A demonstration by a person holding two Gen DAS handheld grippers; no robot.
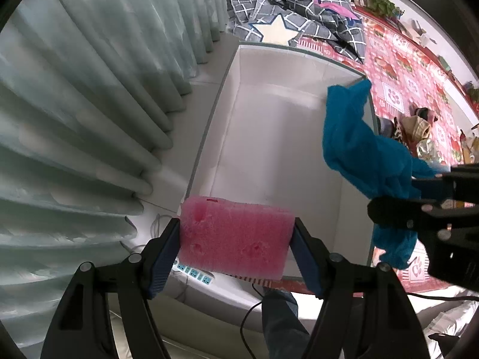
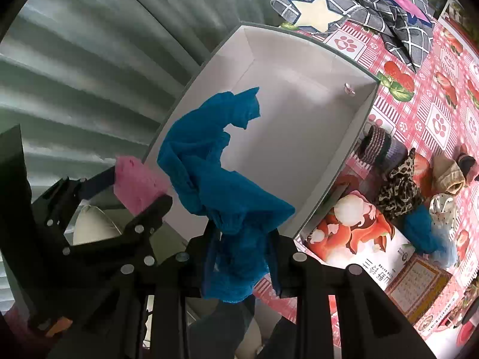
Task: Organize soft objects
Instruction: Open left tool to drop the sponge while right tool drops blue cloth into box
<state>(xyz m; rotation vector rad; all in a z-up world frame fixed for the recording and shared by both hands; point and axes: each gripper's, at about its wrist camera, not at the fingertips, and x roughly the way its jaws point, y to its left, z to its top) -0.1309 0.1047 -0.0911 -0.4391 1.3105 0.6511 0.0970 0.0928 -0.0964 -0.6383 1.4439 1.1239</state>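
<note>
Pink sponge (image 1: 236, 236) clamped in left claw (image 1: 236, 248), blue cloth (image 2: 221, 185) in right claw (image 2: 242, 257), above white box (image 1: 209, 128).

This is a home, likely a bedroom or living room: pale green pleated curtains (image 1: 89, 104) hang beside a pink strawberry-and-pawprint floor mat (image 2: 434, 95), where a crumpled grey checked quilt (image 1: 299, 15) and small soft clothes (image 2: 401, 185) lie.

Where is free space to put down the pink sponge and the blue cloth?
The white box floor is bare between its four walls, except one small object in the far right corner. The patterned mat right of the box is crowded with socks and cloths.
</note>
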